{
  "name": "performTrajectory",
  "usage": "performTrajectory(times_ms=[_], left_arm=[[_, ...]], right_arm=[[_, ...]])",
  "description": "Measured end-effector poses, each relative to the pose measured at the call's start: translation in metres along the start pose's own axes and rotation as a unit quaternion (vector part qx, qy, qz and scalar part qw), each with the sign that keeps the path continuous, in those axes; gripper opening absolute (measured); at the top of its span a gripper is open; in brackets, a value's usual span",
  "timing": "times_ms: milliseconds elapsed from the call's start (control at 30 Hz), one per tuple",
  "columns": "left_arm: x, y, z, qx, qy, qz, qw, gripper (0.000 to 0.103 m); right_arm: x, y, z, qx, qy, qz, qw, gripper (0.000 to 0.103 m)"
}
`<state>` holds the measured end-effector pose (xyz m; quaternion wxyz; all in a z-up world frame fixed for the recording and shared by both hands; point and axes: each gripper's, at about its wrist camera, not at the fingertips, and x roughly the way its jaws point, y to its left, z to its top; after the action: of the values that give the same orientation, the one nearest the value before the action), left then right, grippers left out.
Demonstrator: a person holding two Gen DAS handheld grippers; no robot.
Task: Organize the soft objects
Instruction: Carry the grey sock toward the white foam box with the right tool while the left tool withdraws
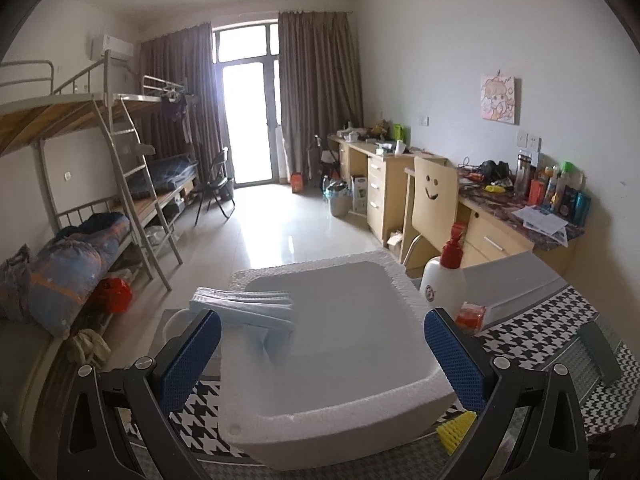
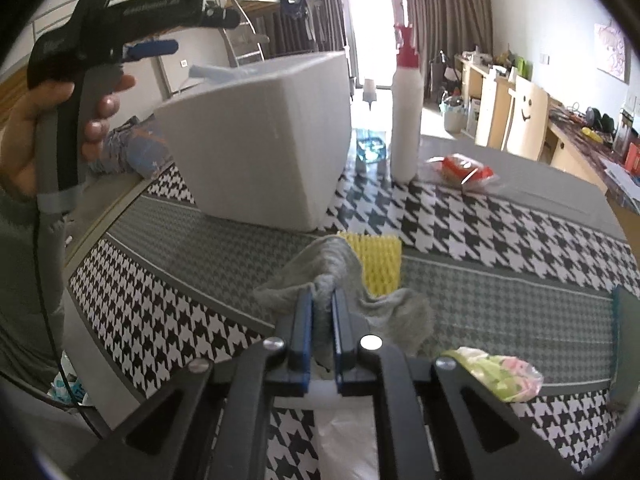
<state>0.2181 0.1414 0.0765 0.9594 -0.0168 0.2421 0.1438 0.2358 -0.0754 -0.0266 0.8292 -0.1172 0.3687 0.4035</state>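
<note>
We work over a table under a black-and-white houndstooth cloth (image 2: 500, 240) with grey bands, in a dormitory room with bunk beds (image 1: 92, 152), brown curtains (image 1: 316, 92) and wooden desks (image 1: 384, 172) along the wall. On the cloth stand a white foam box (image 2: 256, 136) with folded blue face masks (image 1: 248, 308) on its rim, a white bottle with a red cap (image 2: 406, 108) and a red packet (image 2: 466, 170). Our right gripper (image 2: 322, 304) has its pads pinched shut on a soft grey sock (image 2: 332, 264), crumpled and bunched, draped partly over a yellow foam net (image 2: 380, 264). Our left gripper (image 1: 320, 332) hangs open above the box.
</note>
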Motion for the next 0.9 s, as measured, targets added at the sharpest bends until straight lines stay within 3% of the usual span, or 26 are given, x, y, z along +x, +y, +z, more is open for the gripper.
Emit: performTrajectory(times_ms=[433,900], left_arm=[[-0.036,-0.008,-0.012,0.004,-0.033,-0.022,0.9992,0.102],[-0.053,-0.007,-0.037,-0.009,-0.038,-0.025,0.9989,0.102]], right_arm=[[-0.026,0.001,0.013,0.001,-0.038,-0.005,0.999,0.011],[-0.052,0.009,0.032,-0.013,-0.082,-0.009,0.997,0.011]])
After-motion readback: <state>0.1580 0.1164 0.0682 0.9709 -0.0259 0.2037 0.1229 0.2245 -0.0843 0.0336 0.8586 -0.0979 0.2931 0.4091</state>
